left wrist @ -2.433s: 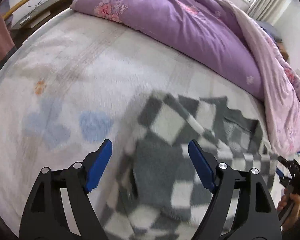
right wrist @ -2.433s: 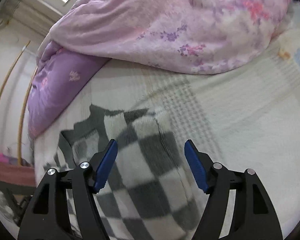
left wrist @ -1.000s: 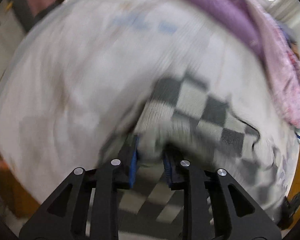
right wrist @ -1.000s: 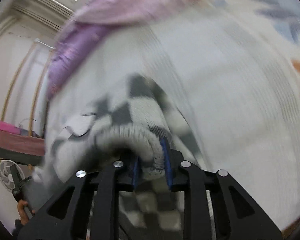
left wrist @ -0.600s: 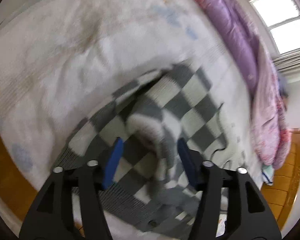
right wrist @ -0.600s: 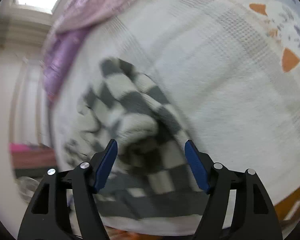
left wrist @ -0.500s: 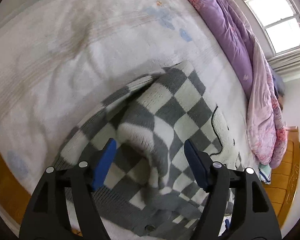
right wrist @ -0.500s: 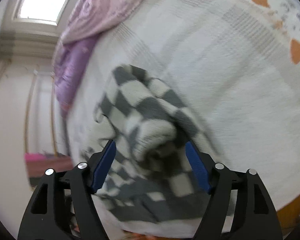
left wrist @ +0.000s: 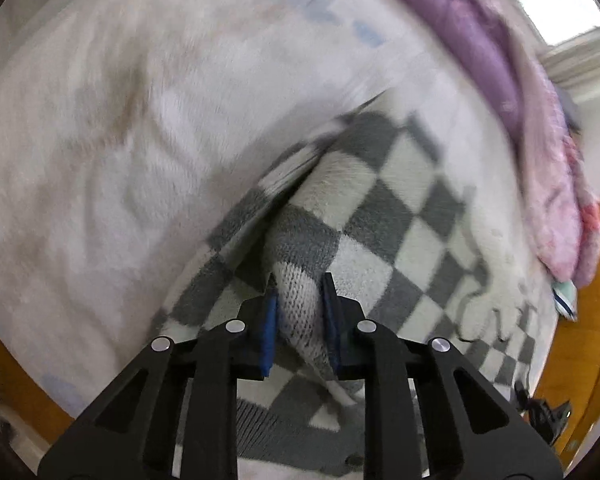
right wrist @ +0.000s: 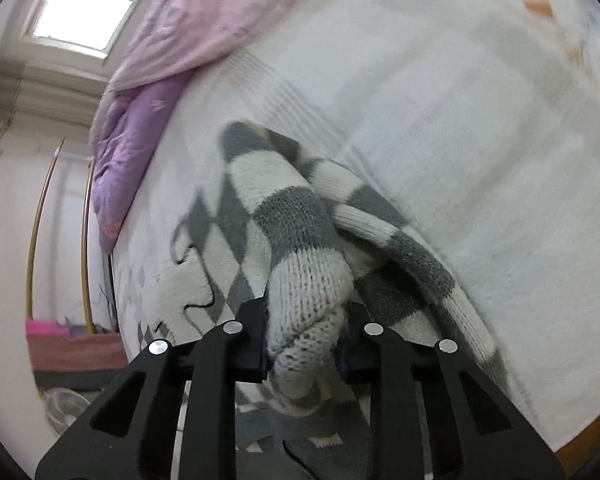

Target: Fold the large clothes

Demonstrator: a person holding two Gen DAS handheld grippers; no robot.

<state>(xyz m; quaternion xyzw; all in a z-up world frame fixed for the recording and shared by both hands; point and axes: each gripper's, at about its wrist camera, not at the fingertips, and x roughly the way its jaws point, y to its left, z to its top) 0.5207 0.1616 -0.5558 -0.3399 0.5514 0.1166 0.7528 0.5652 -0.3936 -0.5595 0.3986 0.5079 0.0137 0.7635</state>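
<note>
- Bedroom scene: a wide bed (left wrist: 148,128) with a pale fleecy cover carries everything, with a window bright beyond its far side.
- On the bed's near part, close to the near edge, lies the checkered sweater (left wrist: 412,216), a thick grey-and-white knit, partly flat and partly bunched into raised ridges.
- One ridge of that knit stands between the fingers of the left gripper (left wrist: 299,312); its jaws are closing, the blue pads already pressing the fabric from both sides.
- Another gathered fold, rounded and fat, fills the right gripper (right wrist: 306,320); those jaws are closing too, and the knit bulges up and forward out of them.
- Judging by the loose weave and the way it heaps, the sweater is soft, limp and fairly bulky: it should sag and drape when lifted, not slip, and cannot break.
- Pinching a mid-panel ridge probably drags several layers at once; a hem, shoulder seam or cuff edge would likely give cleaner control of a fold.
- Beyond the sweater, along the bed's far side, a purple quilt (left wrist: 472,40) with a pink floral face is heaped.
- Past the bed's near edge, orange wooden floor (left wrist: 580,360) shows.
</note>
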